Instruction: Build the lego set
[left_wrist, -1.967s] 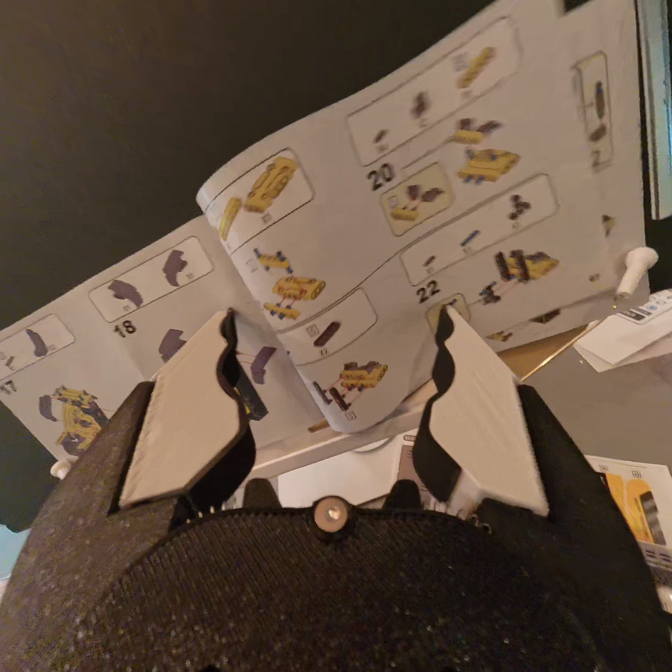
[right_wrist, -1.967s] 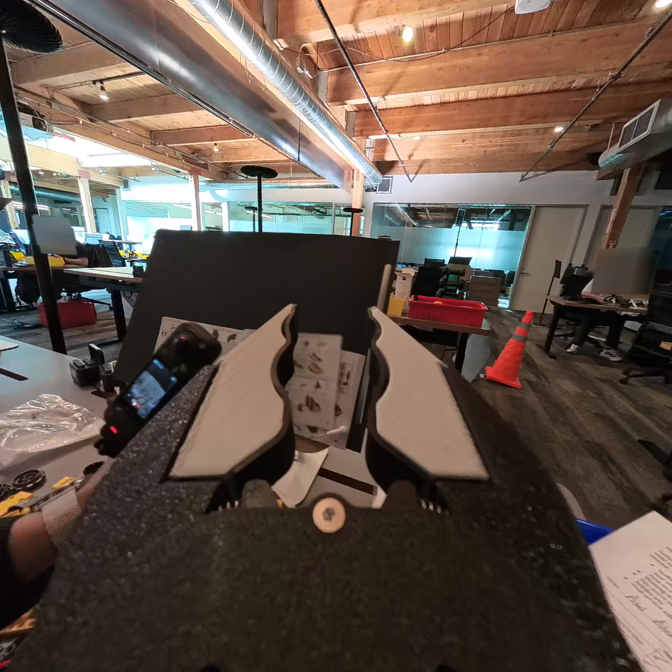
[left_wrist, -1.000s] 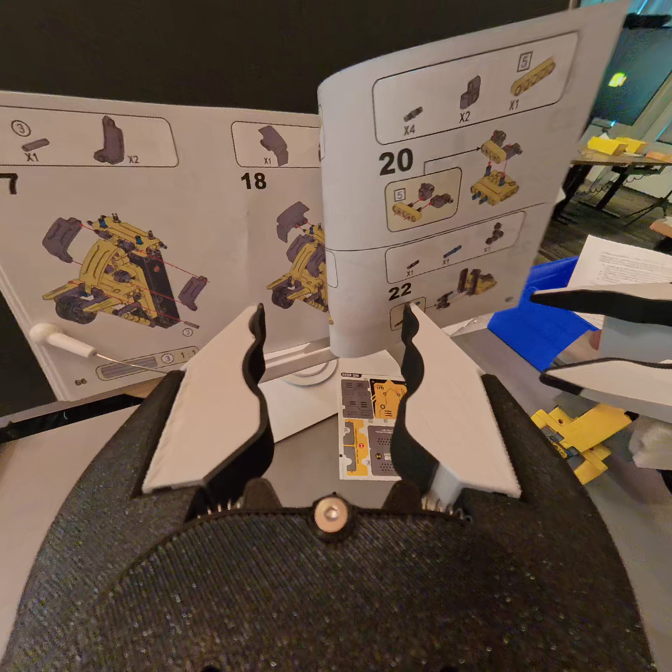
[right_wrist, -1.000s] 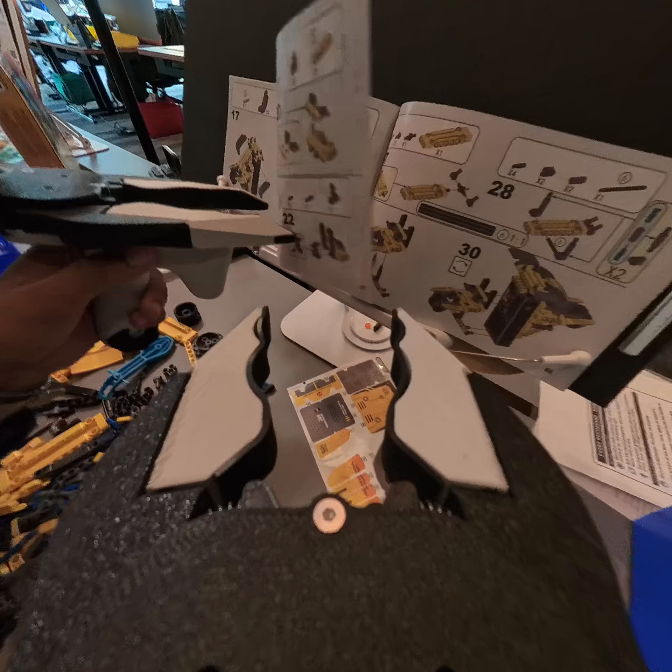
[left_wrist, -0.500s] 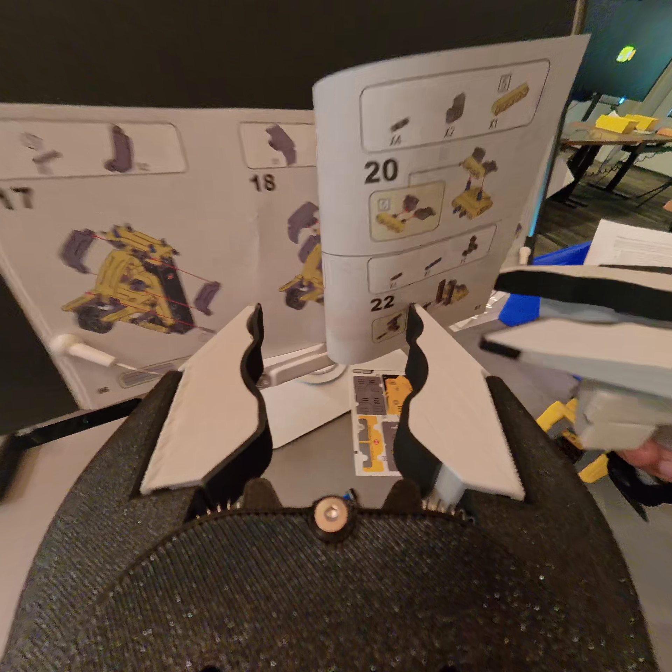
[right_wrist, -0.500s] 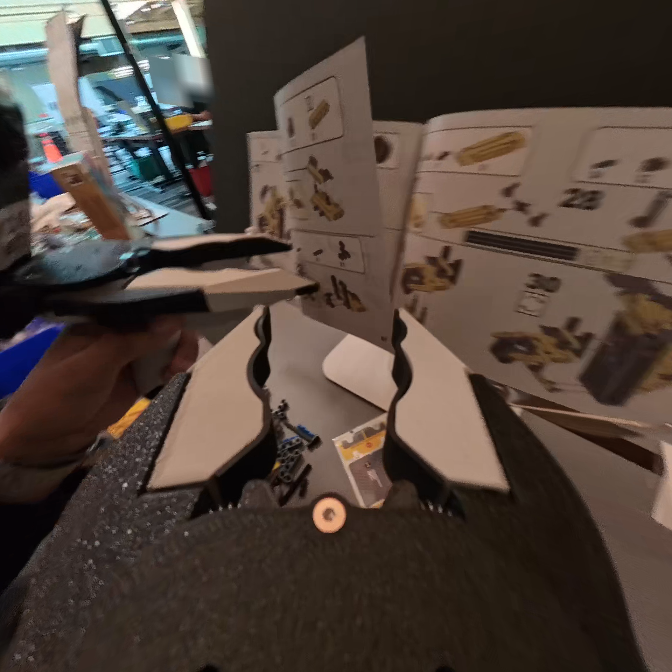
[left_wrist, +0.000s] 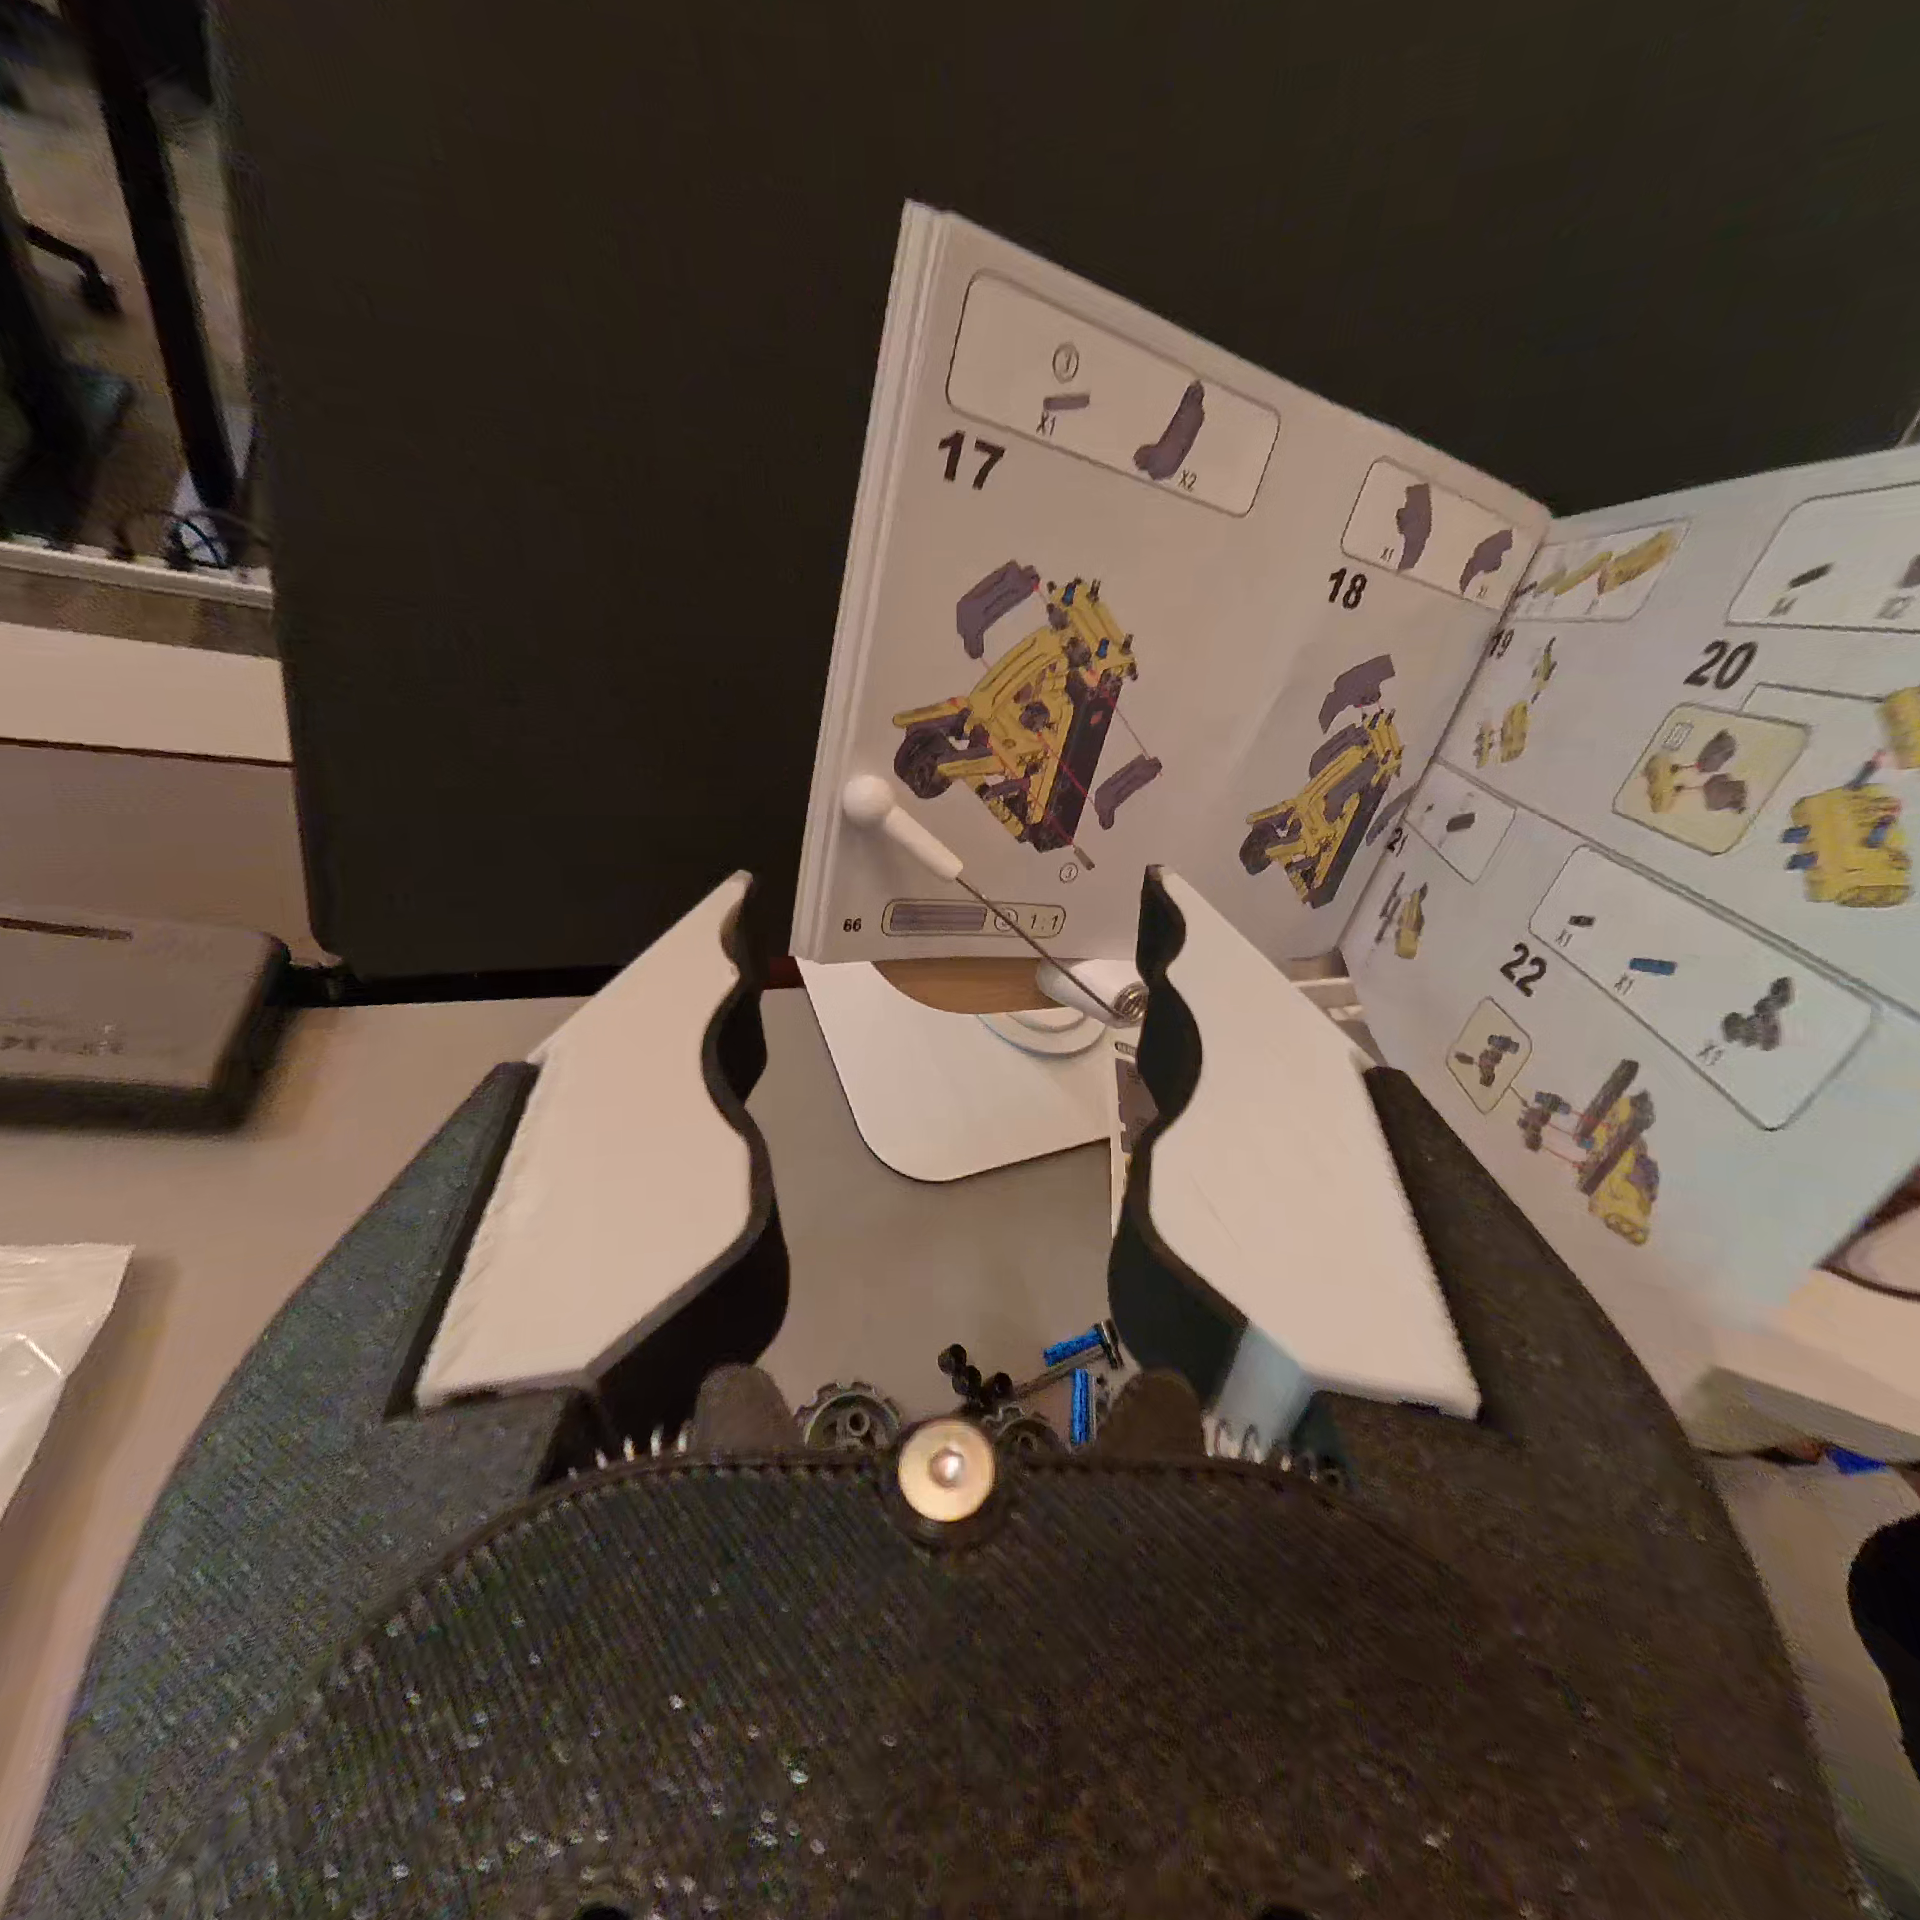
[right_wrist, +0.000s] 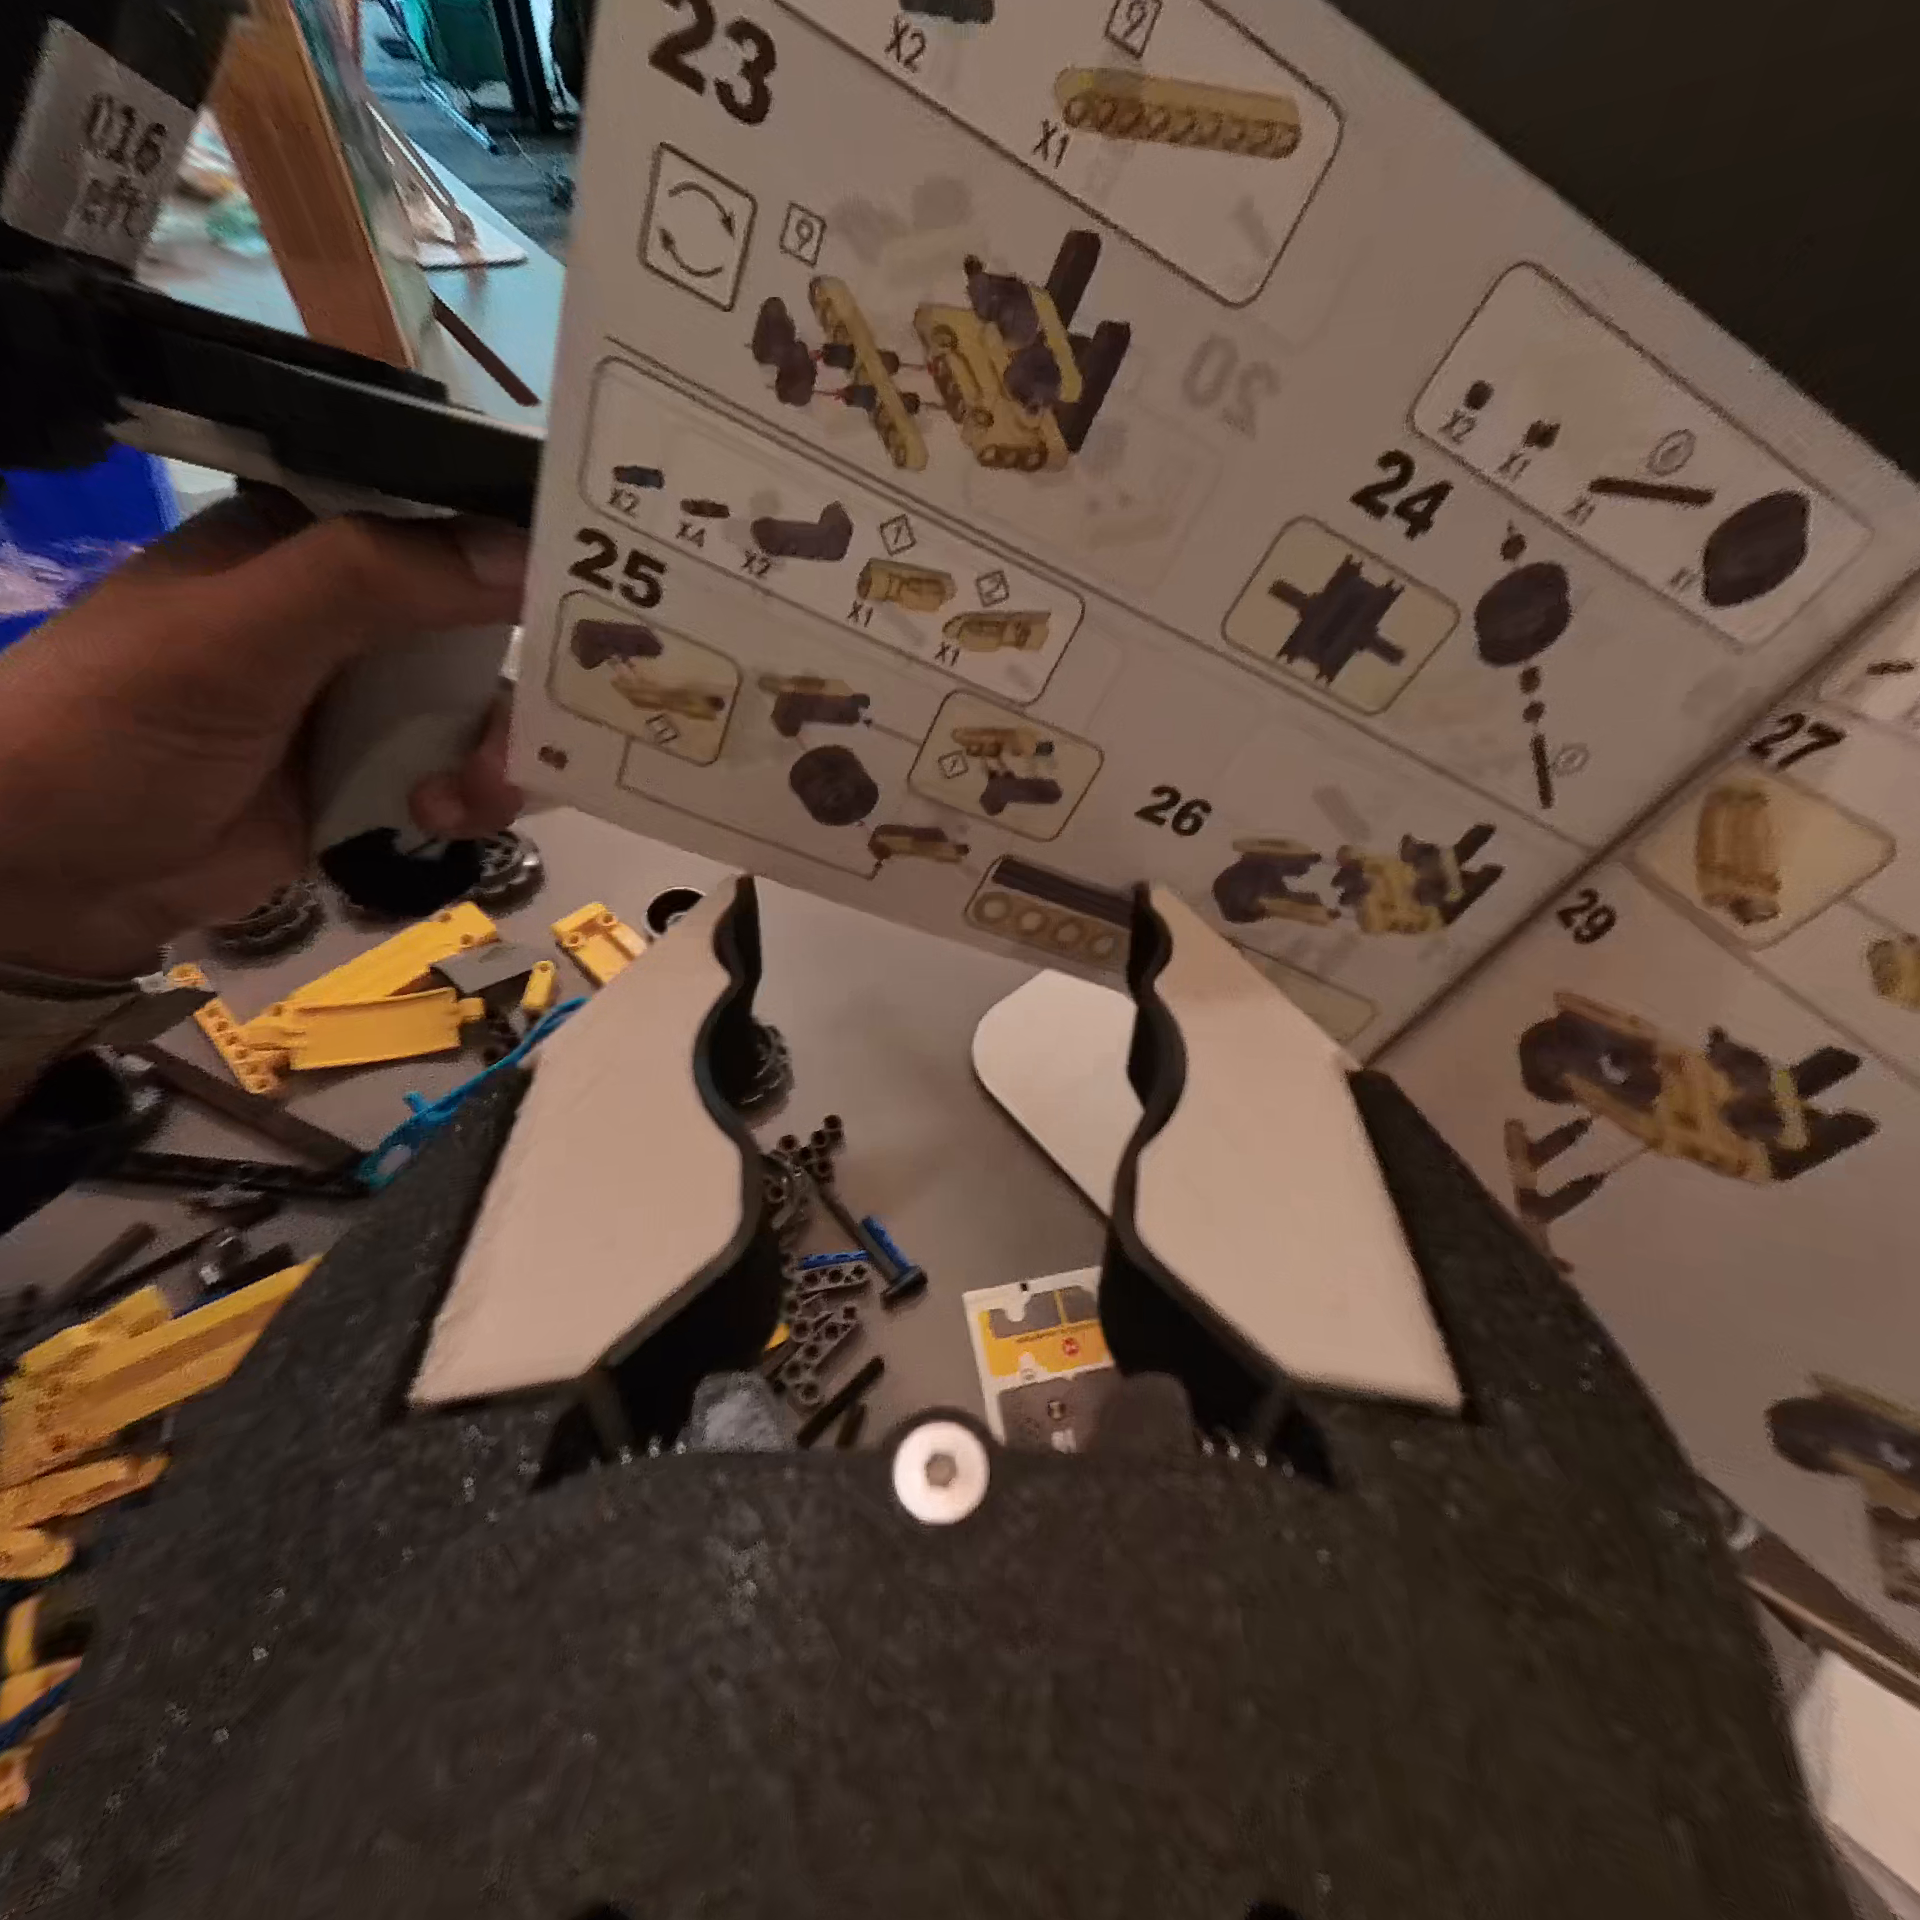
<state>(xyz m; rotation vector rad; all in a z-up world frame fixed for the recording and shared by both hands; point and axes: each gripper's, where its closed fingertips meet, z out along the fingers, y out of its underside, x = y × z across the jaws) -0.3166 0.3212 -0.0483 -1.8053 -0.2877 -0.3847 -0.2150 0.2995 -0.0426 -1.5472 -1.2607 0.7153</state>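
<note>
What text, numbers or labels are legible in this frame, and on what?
I don't copy writing; these things bear it:
instruction booklet: step numbers and part counts, sharp.
lifted page: similar print, blurred.
sticker sheet: tiny print, unreadable.
grey card, upper left: blurred characters.

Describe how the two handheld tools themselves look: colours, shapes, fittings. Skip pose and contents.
Both match. The left tool has a rough, speckled black body with a rounded front edge, two pale flat-faced fingers lined inside with wavy black pads, and a silver screw at the centre. The right tool has the same black body, pale fingers and centre screw. No cables show.
</note>
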